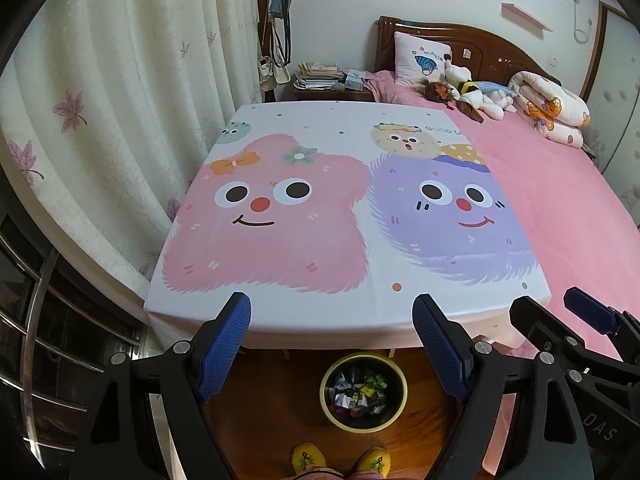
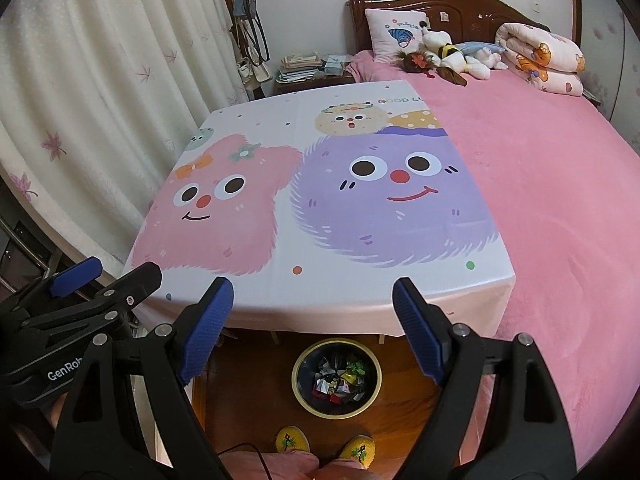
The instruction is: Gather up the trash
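Bedroom interior. A tabletop (image 1: 320,320) stands against the foot of a bed (image 1: 560,200), covered by a white cloth (image 1: 344,128) printed with a pink and a purple cartoon creature. The cloth surface carries nothing.

The bed has a pink cover, a dark wooden headboard (image 1: 480,46), one pillow (image 1: 420,56), several soft toys (image 1: 472,94) and a rolled quilt (image 1: 550,110) at the head. A bedside stand (image 1: 328,90) holds stacked books and papers. Cream curtains (image 1: 100,120) with a leaf print hang on the left; bags hang from a coat rack (image 1: 280,24) beside them.

On the wooden floor (image 1: 260,420), just in front of the tabletop edge, sits a round bin (image 1: 332,412) with a yellow rim, holding crumpled wrappers and paper trash (image 1: 358,396). Two feet in yellow slippers (image 1: 308,458) stand just beside it.

Left hand-held gripper (image 1: 332,344): fingers spread wide, nothing between them, held above the bin. Right hand-held gripper (image 2: 312,328): likewise spread wide and empty, just beside the left one.
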Action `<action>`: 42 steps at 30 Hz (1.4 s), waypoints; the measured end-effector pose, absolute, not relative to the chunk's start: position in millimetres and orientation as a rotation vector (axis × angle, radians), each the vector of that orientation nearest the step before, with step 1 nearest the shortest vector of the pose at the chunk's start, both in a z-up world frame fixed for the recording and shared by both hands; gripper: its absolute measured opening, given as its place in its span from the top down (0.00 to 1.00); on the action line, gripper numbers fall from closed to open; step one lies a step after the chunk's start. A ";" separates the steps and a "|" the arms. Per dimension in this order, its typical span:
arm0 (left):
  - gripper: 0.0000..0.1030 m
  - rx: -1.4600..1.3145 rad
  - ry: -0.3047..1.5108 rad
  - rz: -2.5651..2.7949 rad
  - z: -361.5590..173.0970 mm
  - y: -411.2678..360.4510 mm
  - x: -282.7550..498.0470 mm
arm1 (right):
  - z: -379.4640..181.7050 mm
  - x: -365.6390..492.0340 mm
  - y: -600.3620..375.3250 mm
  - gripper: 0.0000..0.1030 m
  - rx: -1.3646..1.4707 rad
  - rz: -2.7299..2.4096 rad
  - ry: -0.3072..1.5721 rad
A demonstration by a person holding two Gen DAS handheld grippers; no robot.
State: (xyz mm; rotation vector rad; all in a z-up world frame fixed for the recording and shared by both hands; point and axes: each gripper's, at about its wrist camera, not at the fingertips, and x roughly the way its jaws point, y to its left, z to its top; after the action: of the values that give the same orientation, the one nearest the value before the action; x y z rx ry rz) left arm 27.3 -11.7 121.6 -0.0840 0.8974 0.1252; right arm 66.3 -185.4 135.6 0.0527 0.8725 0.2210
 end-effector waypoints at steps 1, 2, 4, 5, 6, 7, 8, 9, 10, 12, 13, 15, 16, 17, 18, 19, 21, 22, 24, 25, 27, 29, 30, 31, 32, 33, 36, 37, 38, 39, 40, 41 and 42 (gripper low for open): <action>0.17 -0.083 0.898 0.126 121.5 -11.8 27.2 | 135.4 66.1 -185.1 0.22 0.052 0.221 0.872; 0.17 -0.082 0.899 0.126 121.2 -11.9 27.6 | 135.0 67.3 -184.3 0.22 0.051 0.222 0.872; 0.17 -0.081 0.905 0.126 120.5 -11.2 31.4 | 134.0 68.3 -184.0 0.22 0.052 0.223 0.875; 0.17 -0.081 0.908 0.127 119.8 -11.2 33.2 | 132.8 69.1 -183.8 0.22 0.053 0.224 0.879; 0.17 -0.081 0.909 0.127 119.3 -11.3 34.9 | 131.6 70.5 -183.3 0.22 0.053 0.225 0.882; 0.17 -0.080 0.908 0.127 119.0 -11.0 35.4 | 130.5 71.5 -183.5 0.22 0.053 0.225 0.883; 0.17 -0.078 0.907 0.128 118.8 -11.3 35.9 | 129.7 72.4 -183.9 0.22 0.053 0.225 0.883; 0.17 -0.079 0.907 0.129 118.8 -11.3 35.6 | 129.2 72.7 -184.1 0.22 0.053 0.225 0.883; 0.17 -0.076 0.907 0.130 118.3 -11.6 36.9 | 129.5 72.7 -184.4 0.22 0.053 0.226 0.884; 0.17 -0.081 0.909 0.130 118.8 -12.1 35.5 | 127.1 73.8 -185.0 0.22 0.056 0.223 0.889; 0.17 -0.081 0.910 0.129 118.4 -12.2 36.6 | 126.0 74.5 -186.5 0.22 0.058 0.221 0.890; 0.17 -0.081 0.911 0.130 117.4 -12.6 36.9 | 124.0 74.7 -188.0 0.22 0.063 0.218 0.893; 0.17 -0.079 0.913 0.129 115.9 -11.8 38.3 | 122.9 74.7 -188.8 0.22 0.065 0.216 0.895; 0.17 -0.078 0.915 0.129 115.1 -11.6 39.8 | 122.0 75.0 -189.3 0.22 0.066 0.215 0.896; 0.17 -0.077 0.916 0.128 113.2 -11.0 39.9 | 121.0 75.2 -189.8 0.22 0.069 0.214 0.897; 0.17 -0.076 0.916 0.128 113.3 -11.3 39.9 | 119.9 75.6 -190.6 0.22 0.071 0.214 0.899; 0.17 -0.077 0.917 0.129 112.7 -11.2 40.7 | 118.5 76.0 -192.0 0.22 0.075 0.213 0.902; 0.17 -0.077 0.917 0.129 113.4 -12.1 39.9 | 118.3 76.3 -191.8 0.22 0.076 0.212 0.904; 0.17 -0.076 0.917 0.129 112.0 -11.8 39.9 | 118.0 76.5 -192.0 0.22 0.075 0.213 0.903; 0.17 -0.075 0.918 0.130 111.1 -11.2 40.6 | 117.5 76.5 -192.2 0.22 0.076 0.214 0.904; 0.17 -0.075 0.918 0.129 112.1 -11.7 40.1 | 116.4 75.8 -192.3 0.22 0.076 0.214 0.904; 0.17 -0.075 0.918 0.128 111.8 -11.6 40.5 | 115.9 75.6 -192.9 0.22 0.078 0.215 0.905; 0.17 -0.075 0.918 0.128 112.1 -11.8 40.3 | 115.5 75.6 -193.1 0.22 0.078 0.215 0.905; 0.17 -0.075 0.919 0.128 111.0 -11.2 41.1 | 115.8 75.6 -192.8 0.22 0.077 0.214 0.905; 0.17 -0.073 0.920 0.128 110.8 -11.5 41.2 | 115.9 75.6 -192.8 0.22 0.077 0.214 0.905; 0.17 -0.072 0.921 0.127 110.6 -11.8 40.3 | 115.6 75.5 -193.0 0.22 0.078 0.215 0.904; 0.17 -0.072 0.920 0.127 109.0 -11.9 39.4 | 115.7 75.7 -193.0 0.22 0.078 0.215 0.904; 0.17 -0.072 0.920 0.127 109.1 -12.0 39.6 | 115.5 75.6 -193.2 0.22 0.077 0.215 0.902; 0.17 -0.072 0.919 0.127 108.7 -11.7 39.7 | 116.0 75.4 -193.9 0.22 0.077 0.215 0.901; 0.17 -0.072 0.920 0.127 109.0 -12.2 39.7 | 115.2 75.3 -194.4 0.22 0.078 0.216 0.900; 0.17 -0.071 0.920 0.127 107.9 -11.5 40.0 | 114.7 75.2 -194.6 0.22 0.078 0.216 0.900; 0.17 -0.071 0.921 0.127 108.8 -12.1 39.9 | 114.8 75.2 -194.6 0.22 0.078 0.216 0.900; 0.17 -0.071 0.921 0.127 109.2 -12.4 39.9 | 114.4 75.2 -194.8 0.22 0.079 0.216 0.900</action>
State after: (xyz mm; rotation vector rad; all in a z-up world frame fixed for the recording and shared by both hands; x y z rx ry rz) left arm 39.9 -12.4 109.2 -0.0706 0.9208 0.1271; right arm 75.2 -194.8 114.4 0.0788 0.9004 0.2164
